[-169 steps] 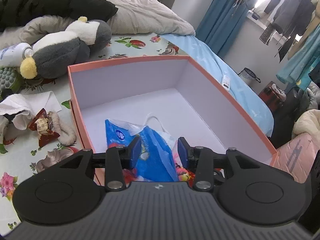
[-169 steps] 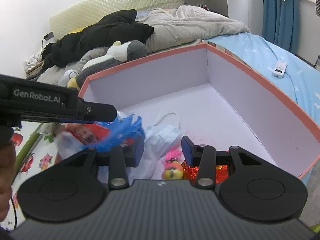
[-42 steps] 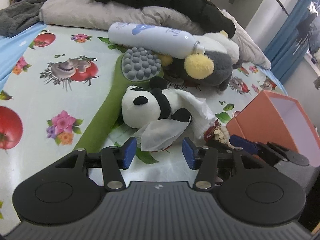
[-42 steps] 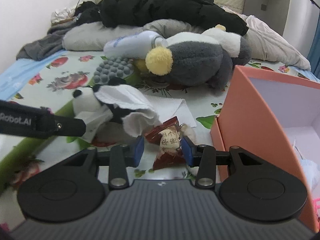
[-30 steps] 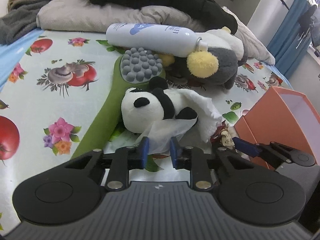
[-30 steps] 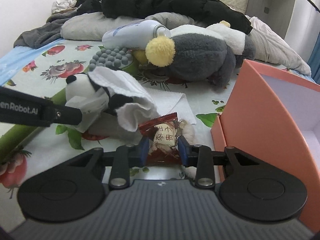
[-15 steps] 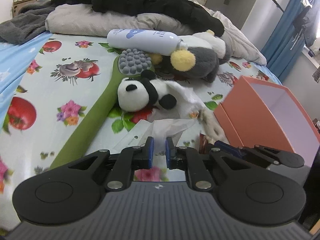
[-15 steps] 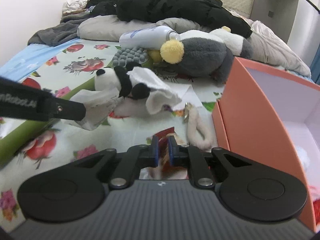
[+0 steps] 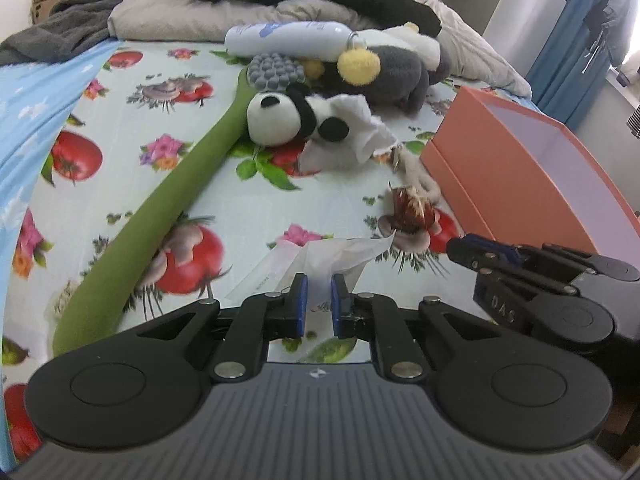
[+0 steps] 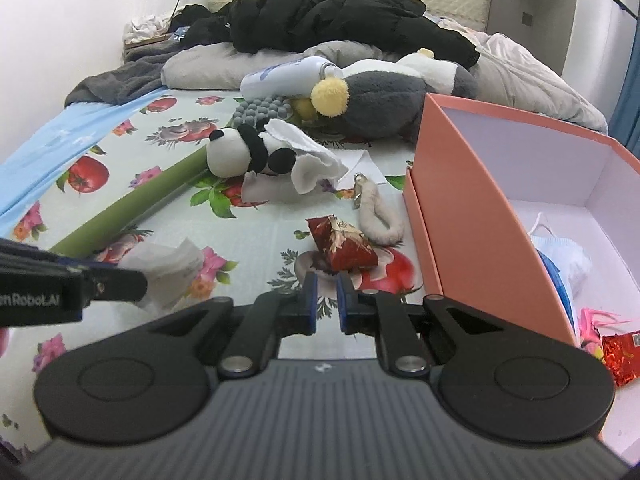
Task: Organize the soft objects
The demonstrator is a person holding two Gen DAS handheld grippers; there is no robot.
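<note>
1. White crumpled tissue [image 9: 340, 254] pinched in left gripper [image 9: 319, 304], 12 o'clock of its pads.
2. Right gripper [image 10: 324, 300] jaws narrow, empty; red wrapper [image 10: 340, 246] lies at 12.
3. Fruit-print bedsheet [image 9: 132, 132]; orange box [image 10: 472, 184] at 2 o'clock.

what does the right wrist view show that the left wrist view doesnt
Only the right wrist view looks into the box, showing a blue bag inside, and that the right gripper holds nothing. Only the left wrist view shows the tissue pinched in the left gripper. Both show the panda and the red packet on the bed.
</note>
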